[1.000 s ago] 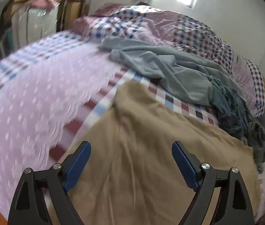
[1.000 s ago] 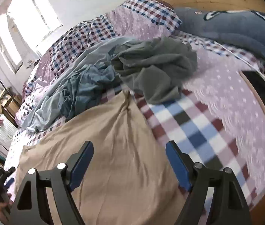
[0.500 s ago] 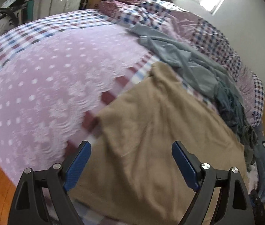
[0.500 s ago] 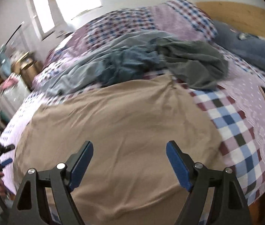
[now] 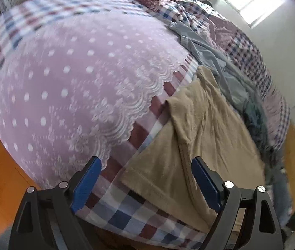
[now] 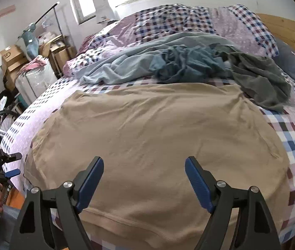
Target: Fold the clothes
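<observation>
While I am holding both grippers spread wide and empty, the tan shirt (image 6: 153, 137) is lying flat on the bed (image 6: 293, 145), its long axis running from 9 to 3 o'clock across my right view. My right gripper (image 6: 143, 179) is hovering over the shirt's near hem, so it is the nearer one. My left gripper (image 5: 145, 179) is facing the shirt's side edge, cloth stretching toward 1 o'clock. I am seeing no containers, only a heap of grey clothes (image 6: 189, 66) lying at 12 o'clock.

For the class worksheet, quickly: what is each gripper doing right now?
Left gripper: open, holding nothing.
Right gripper: open, holding nothing, above the tan shirt.
</observation>
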The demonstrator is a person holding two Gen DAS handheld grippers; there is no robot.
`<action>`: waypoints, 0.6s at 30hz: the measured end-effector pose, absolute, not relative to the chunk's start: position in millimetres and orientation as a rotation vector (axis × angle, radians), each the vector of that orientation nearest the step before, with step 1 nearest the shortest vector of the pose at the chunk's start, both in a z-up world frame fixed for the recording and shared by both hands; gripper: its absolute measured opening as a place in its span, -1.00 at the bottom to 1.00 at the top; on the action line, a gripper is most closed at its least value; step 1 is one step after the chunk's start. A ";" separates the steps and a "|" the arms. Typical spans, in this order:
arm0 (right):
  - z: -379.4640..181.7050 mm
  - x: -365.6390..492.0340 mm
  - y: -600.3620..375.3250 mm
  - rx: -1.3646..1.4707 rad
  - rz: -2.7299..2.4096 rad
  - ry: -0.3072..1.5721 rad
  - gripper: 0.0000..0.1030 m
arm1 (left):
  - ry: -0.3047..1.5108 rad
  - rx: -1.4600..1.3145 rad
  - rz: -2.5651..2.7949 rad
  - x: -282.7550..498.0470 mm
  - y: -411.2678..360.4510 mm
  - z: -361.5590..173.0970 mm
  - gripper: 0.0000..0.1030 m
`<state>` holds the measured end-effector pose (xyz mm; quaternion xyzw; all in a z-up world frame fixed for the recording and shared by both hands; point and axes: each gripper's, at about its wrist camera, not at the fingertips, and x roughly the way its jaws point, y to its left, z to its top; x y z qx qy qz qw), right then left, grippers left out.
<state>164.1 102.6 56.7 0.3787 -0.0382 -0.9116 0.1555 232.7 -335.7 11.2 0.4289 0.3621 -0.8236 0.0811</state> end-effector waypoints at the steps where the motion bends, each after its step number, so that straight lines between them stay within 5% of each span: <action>1: 56.1 163.8 99.9 1.083 -2.605 -0.096 0.62 | 1.123 1.274 -2.471 235.0 -337.4 10.0 0.77; 18: 56.7 164.9 66.2 0.985 -2.567 0.023 0.62 | 1.538 1.341 -2.433 237.8 -317.1 -26.1 0.76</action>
